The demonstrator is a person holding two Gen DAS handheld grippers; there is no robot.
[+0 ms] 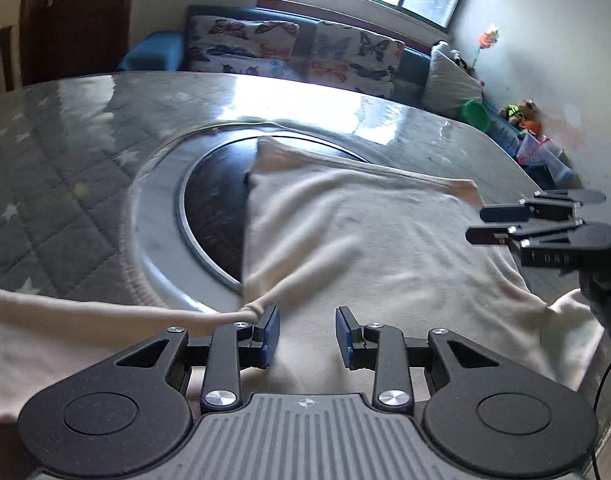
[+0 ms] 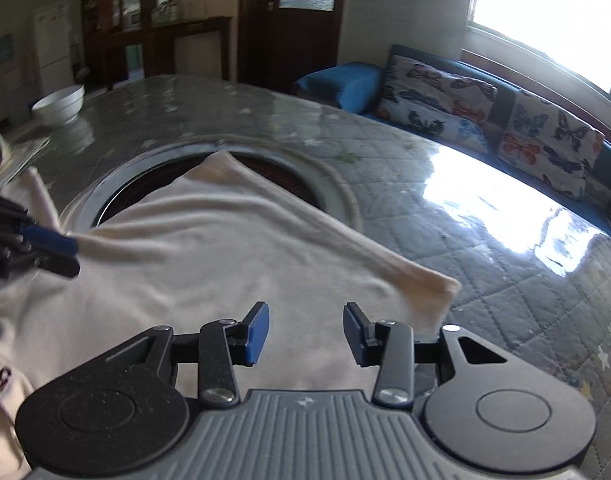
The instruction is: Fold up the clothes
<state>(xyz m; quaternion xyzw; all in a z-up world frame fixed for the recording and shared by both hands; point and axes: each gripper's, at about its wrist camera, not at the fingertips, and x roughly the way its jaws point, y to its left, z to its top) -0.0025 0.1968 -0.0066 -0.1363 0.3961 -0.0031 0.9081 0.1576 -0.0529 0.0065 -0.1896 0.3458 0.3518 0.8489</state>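
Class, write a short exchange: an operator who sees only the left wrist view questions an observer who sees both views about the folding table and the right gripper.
Operator: Is anything on the table besides the cream garment?
Observer: Yes, a white bowl stands near its far corner, apart from the garment.
Operator: Does the right gripper hold cloth?
Observer: No; its fingers stand open above the garment, with nothing between them.
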